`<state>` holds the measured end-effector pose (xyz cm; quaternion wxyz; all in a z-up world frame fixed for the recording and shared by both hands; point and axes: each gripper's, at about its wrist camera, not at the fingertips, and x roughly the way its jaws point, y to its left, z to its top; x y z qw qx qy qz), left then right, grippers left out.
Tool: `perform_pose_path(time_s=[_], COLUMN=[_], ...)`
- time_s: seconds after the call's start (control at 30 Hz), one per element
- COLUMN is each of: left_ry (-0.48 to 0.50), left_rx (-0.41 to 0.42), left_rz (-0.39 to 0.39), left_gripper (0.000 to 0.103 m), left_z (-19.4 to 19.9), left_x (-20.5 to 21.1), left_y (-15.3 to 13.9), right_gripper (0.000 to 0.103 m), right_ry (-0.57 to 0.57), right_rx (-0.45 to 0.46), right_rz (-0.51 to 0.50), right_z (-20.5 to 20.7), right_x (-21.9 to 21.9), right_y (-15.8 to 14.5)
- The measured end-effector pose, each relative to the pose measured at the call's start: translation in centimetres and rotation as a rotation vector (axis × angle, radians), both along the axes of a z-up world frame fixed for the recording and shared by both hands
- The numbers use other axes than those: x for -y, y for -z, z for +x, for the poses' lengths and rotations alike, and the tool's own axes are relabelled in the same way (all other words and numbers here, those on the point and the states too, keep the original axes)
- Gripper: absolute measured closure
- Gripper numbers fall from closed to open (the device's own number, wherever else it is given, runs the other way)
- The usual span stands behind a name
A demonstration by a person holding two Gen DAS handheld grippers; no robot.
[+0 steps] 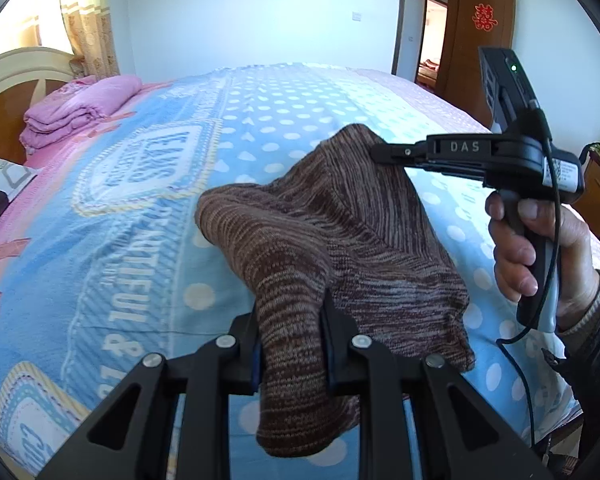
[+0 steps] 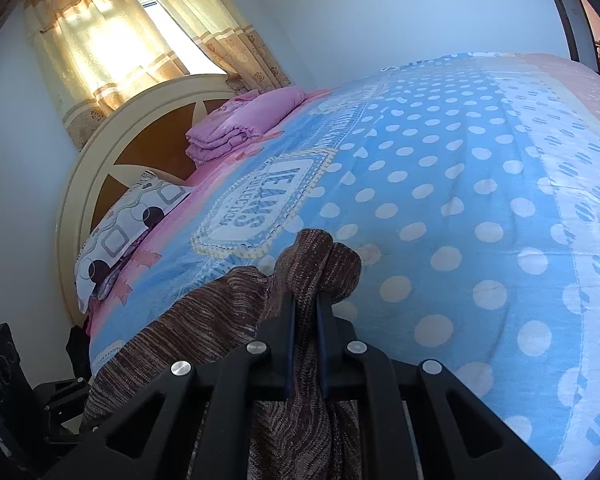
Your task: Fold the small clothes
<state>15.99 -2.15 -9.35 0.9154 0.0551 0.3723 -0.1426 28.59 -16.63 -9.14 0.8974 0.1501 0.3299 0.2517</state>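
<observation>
Two grippers pinch one brown knit garment [image 1: 340, 240] above the bed [image 1: 140, 240] | left gripper [image 1: 292, 344] clamps near end | right gripper [image 2: 305, 320] clamps far corner | fold apparently underway, unfinished

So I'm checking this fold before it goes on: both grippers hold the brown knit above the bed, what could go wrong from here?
1. The left hand-held gripper pinches a thick bunched wad of the brown striped knit garment; layers could slip out unevenly.
2. The right hand-held gripper grips near a rolled edge, so it may pull free.
3. The garment hangs creased over the blue polka-dot bedspread; laid down like this, the fold could set crooked.
</observation>
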Motion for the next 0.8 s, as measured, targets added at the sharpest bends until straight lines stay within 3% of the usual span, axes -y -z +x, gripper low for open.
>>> perform_pose_path(time_s=[0.8], left_ry=[-0.153], left_rx=[0.029], left_rz=[0.048], left_gripper=[0.08], left_z=[-0.9], left_x=[-7.7], left_y=[0.0], right_gripper=[0.095], right_ry=[-0.161], right_rx=[0.009], right_rz=[-0.035], right_z=[3.5], right_x=[-10.3], right_y=[-1.3])
